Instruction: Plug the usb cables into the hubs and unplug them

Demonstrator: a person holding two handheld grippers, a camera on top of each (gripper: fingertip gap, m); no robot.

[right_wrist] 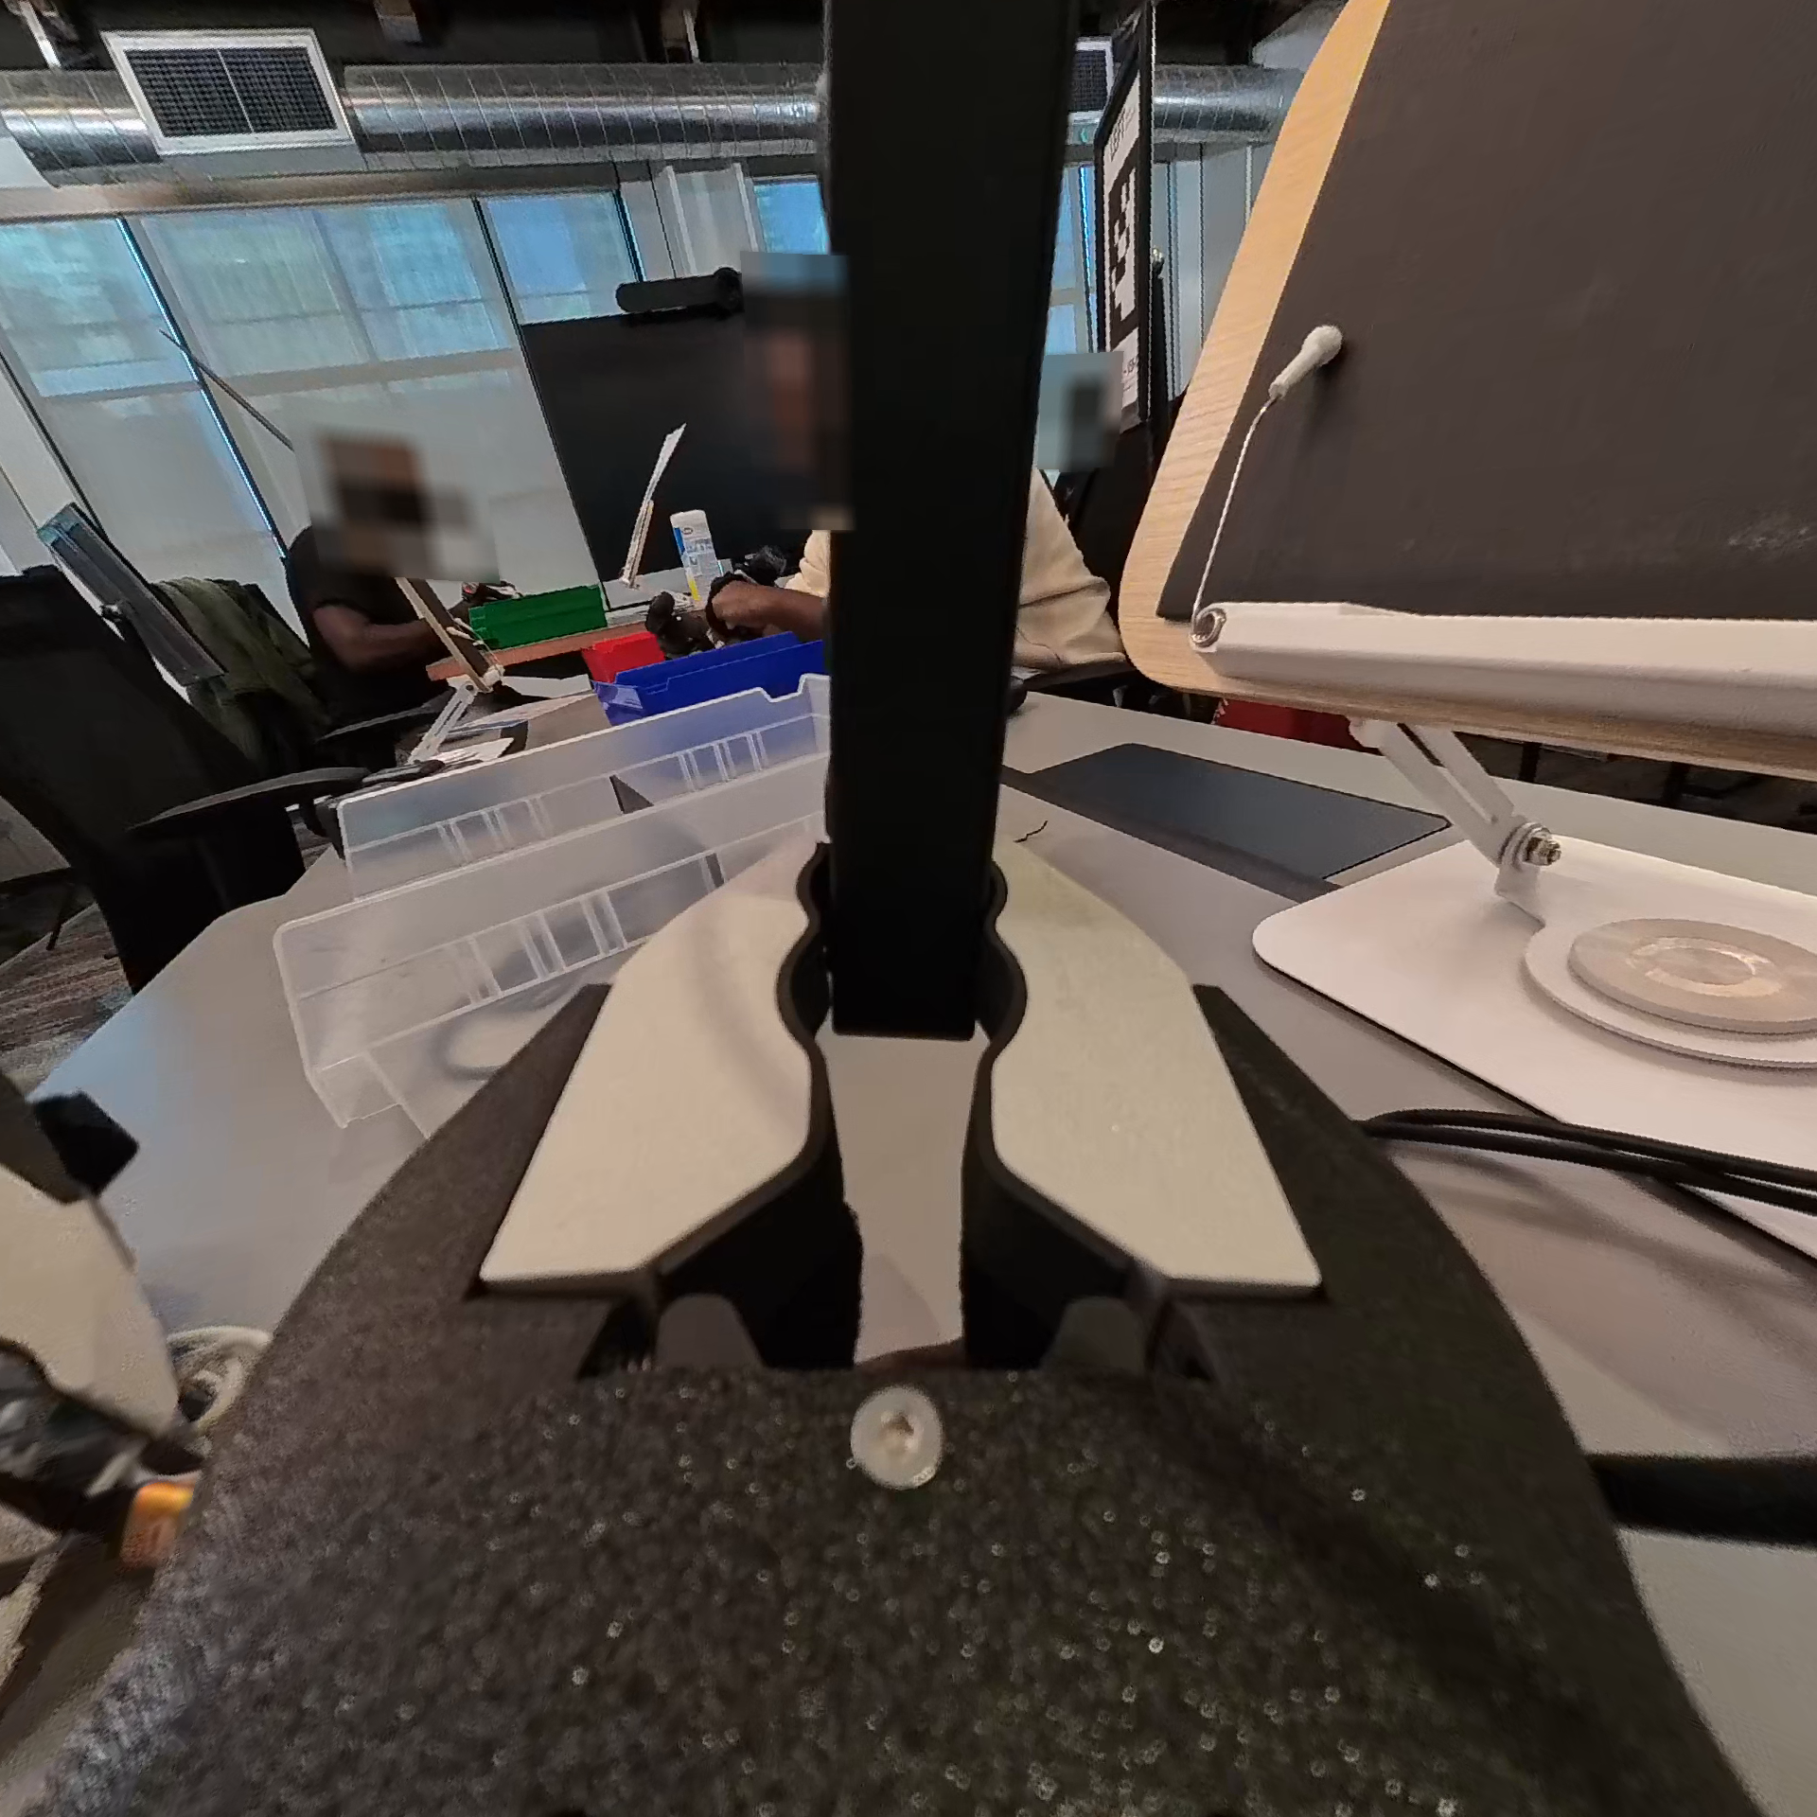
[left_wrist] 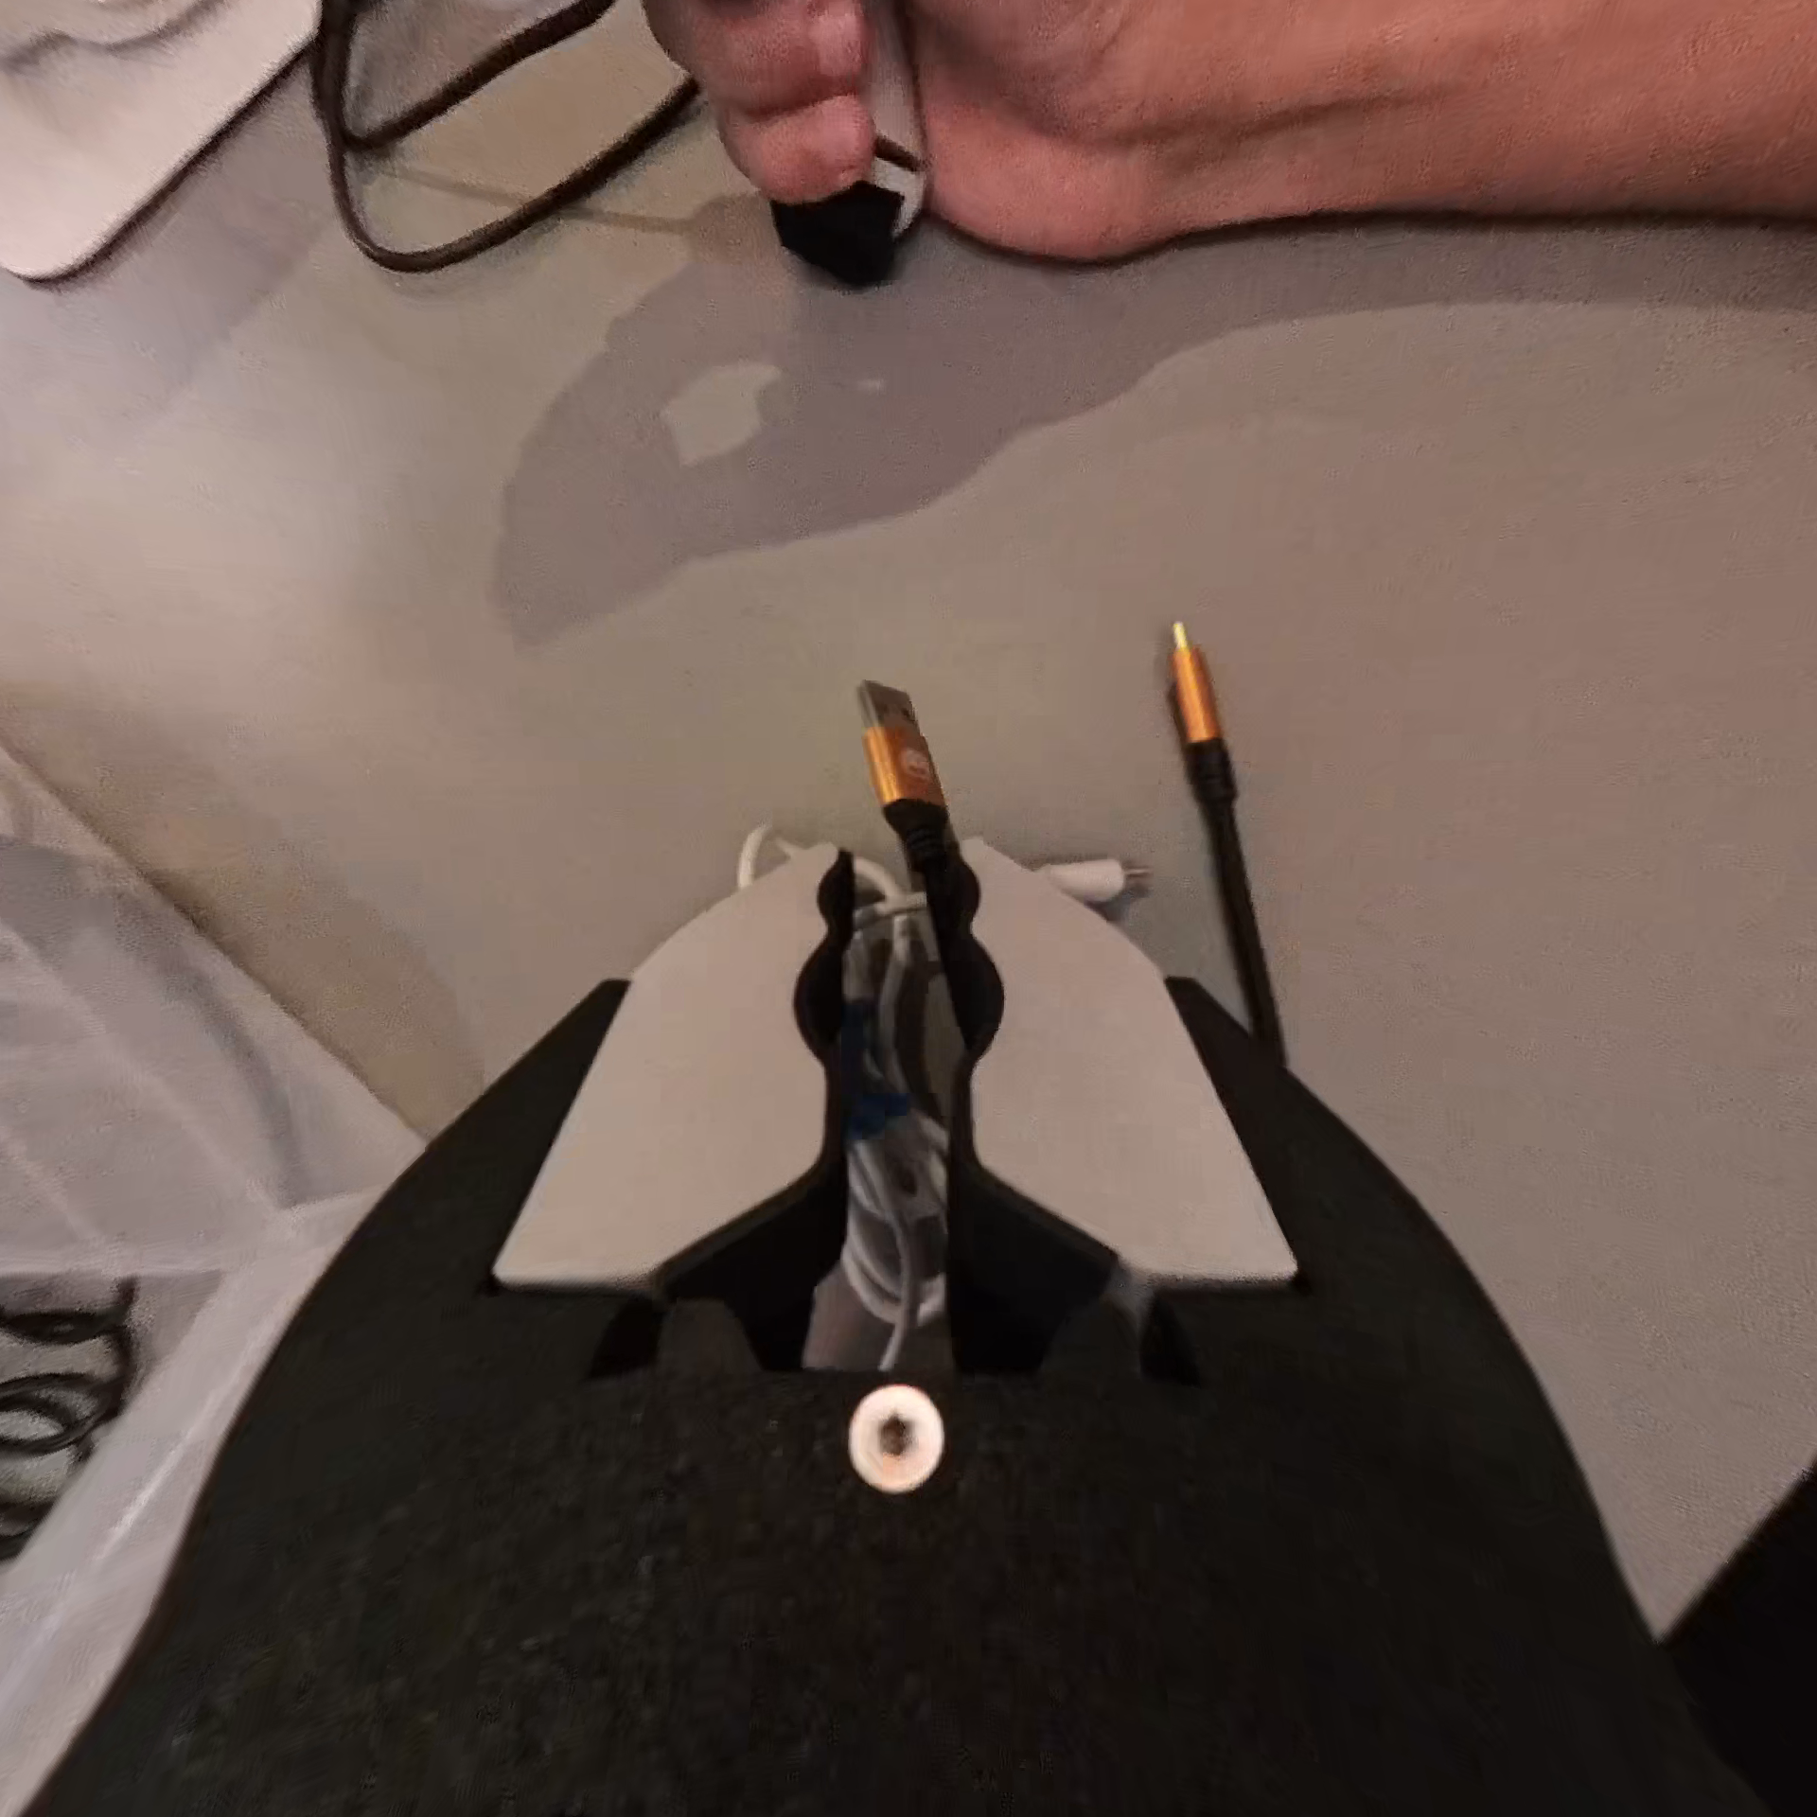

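Closed on one black braided cable, the left claw point(left_wrist: 900, 885) pinches just behind its orange metal USB-A plug point(left_wrist: 897, 742). One matching narrower plug point(left_wrist: 1193, 693) lies beside it on the smooth grey desk point(left_wrist: 1475, 590). Farther off, the right claw point(right_wrist: 905, 944) clamps one upright, black, slab-shaped hub point(right_wrist: 929, 492); two clear plastic bins point(right_wrist: 551, 885) sit beyond.

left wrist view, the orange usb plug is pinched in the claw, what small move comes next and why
Probably carry the orange USB-A plug forward toward the black hub. The left claw is shut on the black cable just behind the plug, whose metal tip points ahead, free of any port. The right claw grips the upright black hub, its ports not visible, so aligning the tip with a port comes first.
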